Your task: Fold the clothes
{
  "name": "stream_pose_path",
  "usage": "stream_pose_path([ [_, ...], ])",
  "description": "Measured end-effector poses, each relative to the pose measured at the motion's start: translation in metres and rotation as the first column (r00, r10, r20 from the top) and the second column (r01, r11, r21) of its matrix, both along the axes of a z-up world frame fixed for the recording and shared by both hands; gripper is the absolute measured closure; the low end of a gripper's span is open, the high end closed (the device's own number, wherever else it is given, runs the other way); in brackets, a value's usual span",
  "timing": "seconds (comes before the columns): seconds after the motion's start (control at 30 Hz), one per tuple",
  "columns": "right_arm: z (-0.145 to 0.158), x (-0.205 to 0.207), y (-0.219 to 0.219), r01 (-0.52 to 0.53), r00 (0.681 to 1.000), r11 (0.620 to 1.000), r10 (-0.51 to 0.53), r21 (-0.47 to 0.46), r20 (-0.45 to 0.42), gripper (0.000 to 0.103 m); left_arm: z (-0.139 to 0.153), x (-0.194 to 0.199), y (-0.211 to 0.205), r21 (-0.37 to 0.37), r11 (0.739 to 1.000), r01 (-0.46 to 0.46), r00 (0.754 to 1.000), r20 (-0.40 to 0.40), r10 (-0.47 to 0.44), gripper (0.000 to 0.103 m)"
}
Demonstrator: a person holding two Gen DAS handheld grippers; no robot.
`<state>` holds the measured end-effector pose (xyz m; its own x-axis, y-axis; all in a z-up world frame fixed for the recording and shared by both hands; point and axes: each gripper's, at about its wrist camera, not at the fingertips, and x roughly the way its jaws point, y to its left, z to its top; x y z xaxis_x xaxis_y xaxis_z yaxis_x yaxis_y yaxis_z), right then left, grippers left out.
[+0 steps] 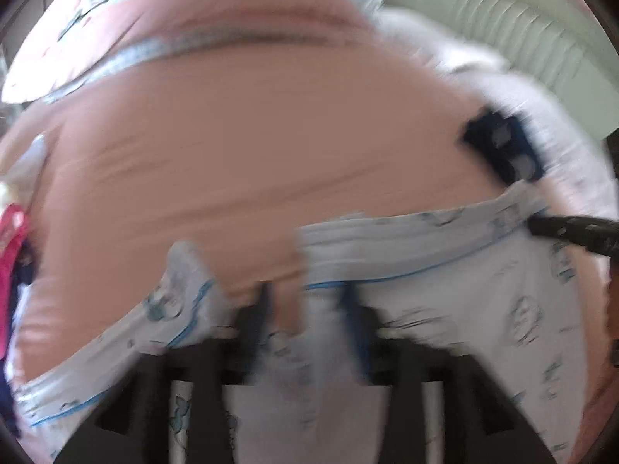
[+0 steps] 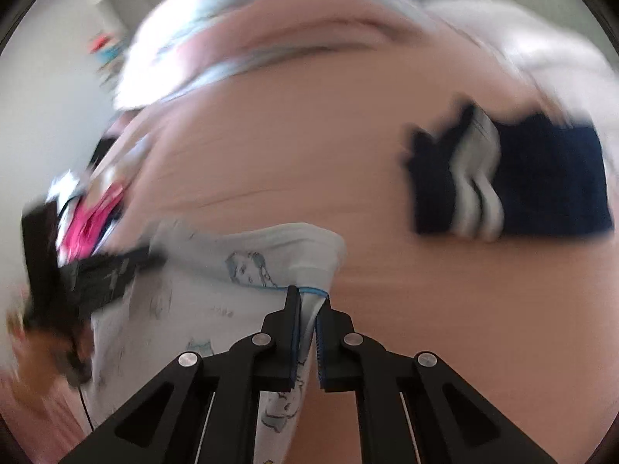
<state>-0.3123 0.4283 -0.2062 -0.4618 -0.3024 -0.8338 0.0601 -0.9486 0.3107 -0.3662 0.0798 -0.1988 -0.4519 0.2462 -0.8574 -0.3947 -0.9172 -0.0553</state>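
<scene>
Nearest the left wrist camera, the left gripper (image 1: 305,301) is standing with its jaws partly apart, and the white printed garment (image 1: 445,294) is lying between and over its fingers (image 1: 263,309). The picture is heavily blurred, so whether the pads are actually pressing on the cloth cannot be told. The garment, white with small blue-grey drawings and a thin blue piping line, is spreading across the lower part of this view over a peach bedsheet (image 1: 232,154). At the right edge the right gripper (image 1: 541,226) is reaching in and meeting the garment's upper hem. Beyond it a dark navy folded garment (image 1: 503,150) is lying on the sheet beside a white blanket (image 1: 561,123). A patterned pillow (image 1: 77,38) is sitting at the top left, and something pink (image 1: 11,239) is showing at the left edge.

Nearest the right wrist camera, the right gripper (image 2: 309,301) is pinching narrowly on a gathered corner of the white printed garment (image 2: 216,278), with the blue-piped edge bunching just above its fingertips. The cloth is hanging down between the fingers and stretching left toward the left gripper (image 2: 116,266), which is touching its far edge. The navy folded garment (image 2: 541,181), showing white stripes, is resting well apart on the peach bedsheet (image 2: 290,154) at the upper right. The patterned pillow (image 2: 232,19) is lying at the top.
</scene>
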Motion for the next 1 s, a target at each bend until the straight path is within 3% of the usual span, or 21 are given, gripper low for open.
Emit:
stream_pose_path([
  [0.07,-0.019,-0.007,0.004,0.038,0.998,0.999,-0.039,0.026,0.056,0.097,0.007,0.002,-0.008,0.077,0.997,-0.023,0.999,-0.036,0.026,0.056],
  [0.13,-0.017,-0.007,0.002,0.044,0.997,0.998,-0.046,0.036,0.058,0.091,0.009,-0.004,-0.018,0.143,0.987,-0.068,0.998,-0.008,0.069,0.056],
  [0.2,-0.005,-0.004,-0.001,0.035,0.999,0.999,-0.036,0.041,0.032,0.085,0.002,-0.015,-0.026,0.218,0.972,-0.085,0.995,0.077,0.07,0.056],
  [0.3,0.002,0.001,-0.001,0.036,0.999,0.996,-0.037,0.078,0.016,0.077,-0.005,-0.025,-0.036,0.376,0.922,-0.095,0.982,0.188,0.025,0.056],
  [0.37,-0.008,0.0,-0.001,0.044,0.996,0.995,-0.051,0.094,0.074,0.077,0.0,-0.018,-0.025,0.321,0.946,-0.037,0.986,0.164,-0.017,0.059],
  [0.43,-0.013,-0.001,0.003,0.057,0.992,0.99,-0.071,0.126,0.105,0.079,0.01,0.0,-0.007,0.285,0.955,0.083,0.988,0.105,-0.117,0.059],
  [0.53,-0.011,0.001,-0.001,0.056,0.992,0.985,-0.073,0.161,0.103,0.079,0.028,0.033,0.014,0.294,0.919,0.262,0.955,0.059,-0.291,0.058],
  [0.57,-0.01,0.002,-0.005,0.049,0.993,0.983,-0.068,0.178,0.098,0.079,0.03,0.037,0.017,0.286,0.917,0.279,0.951,0.048,-0.305,0.058],
  [0.67,-0.01,0.005,-0.012,0.044,0.993,0.977,-0.066,0.207,0.1,0.077,0.029,0.029,-0.005,0.349,0.916,0.197,0.975,0.029,-0.221,0.058],
  [0.7,-0.01,0.005,-0.012,0.049,0.993,0.978,-0.07,0.204,0.1,0.077,0.025,0.018,-0.014,0.386,0.913,0.129,0.987,0.042,-0.157,0.058],
  [0.77,-0.009,0.007,-0.01,0.063,0.991,0.98,-0.083,0.187,0.103,0.077,0.019,0.004,-0.026,0.378,0.926,0.013,0.998,0.054,-0.036,0.058],
  [0.87,-0.009,0.007,-0.006,0.096,0.988,0.983,-0.114,0.154,0.108,0.077,0.005,-0.017,-0.039,0.318,0.939,-0.132,0.99,0.092,0.108,0.059],
  [0.93,-0.007,0.008,-0.006,0.116,0.986,0.983,-0.131,0.146,0.101,0.077,0.0,-0.023,-0.047,0.336,0.922,-0.194,0.979,0.118,0.163,0.069],
  [1.0,-0.003,0.01,-0.01,0.119,0.988,0.981,-0.132,0.154,0.075,0.077,0.006,-0.022,-0.057,0.36,0.902,-0.237,0.972,0.085,0.221,0.071],
])
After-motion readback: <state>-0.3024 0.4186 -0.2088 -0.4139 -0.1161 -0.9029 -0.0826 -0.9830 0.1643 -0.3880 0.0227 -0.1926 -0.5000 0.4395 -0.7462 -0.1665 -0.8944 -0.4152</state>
